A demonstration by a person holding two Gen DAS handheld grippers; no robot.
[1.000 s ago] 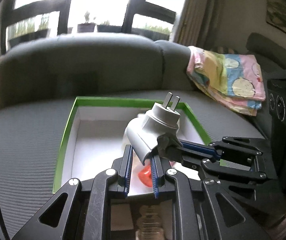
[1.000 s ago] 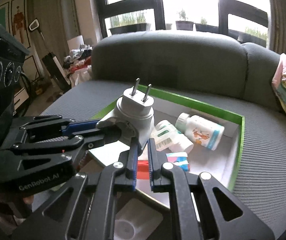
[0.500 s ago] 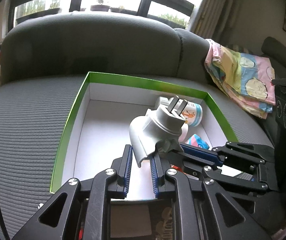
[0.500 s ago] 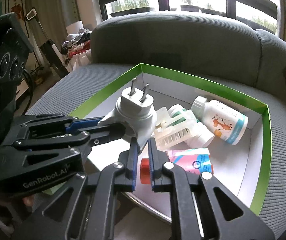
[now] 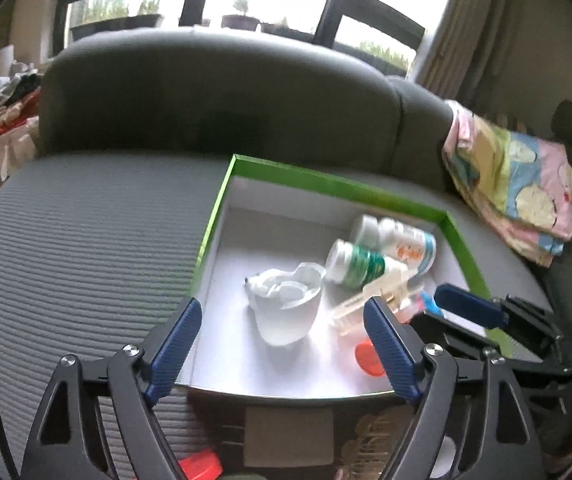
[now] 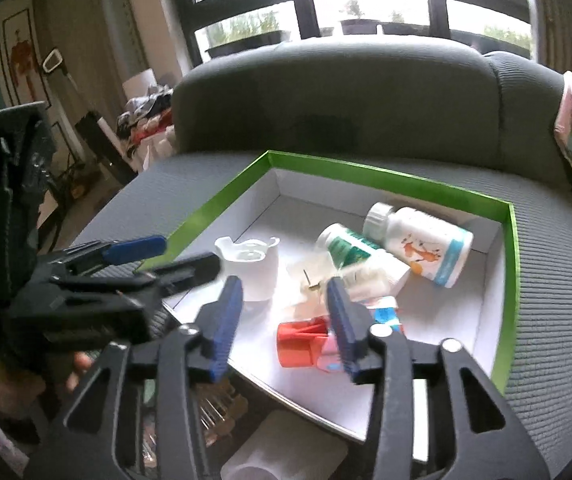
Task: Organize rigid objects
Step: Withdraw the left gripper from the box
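Observation:
The white plug adapter (image 5: 286,304) (image 6: 251,268) lies loose on the white floor of the green-rimmed box (image 5: 334,188) (image 6: 386,174), which sits on the grey sofa seat. My left gripper (image 5: 281,346) (image 6: 165,258) hangs just in front of the plug, jaws opening wide, nothing pressed between them. My right gripper (image 6: 286,318) is at the box's near right side with its jaws opening; its blue finger (image 5: 470,308) shows in the left wrist view. A red-capped tube (image 6: 302,342) lies below it, untouched. Two bottles (image 6: 422,244) (image 6: 350,248) rest further back.
A patterned cloth (image 5: 518,184) hangs over the sofa arm on the right. The grey backrest (image 5: 221,96) rises behind the box. A clear plastic piece (image 5: 374,300) lies against the bottles. Loose items, one red-capped (image 5: 201,466), sit below the box's near edge. A person's hand (image 6: 73,368) holds the left gripper.
Both grippers held the white plug above the box; both have opened and the plug has dropped onto the box floor. The left gripper has drifted left and down.

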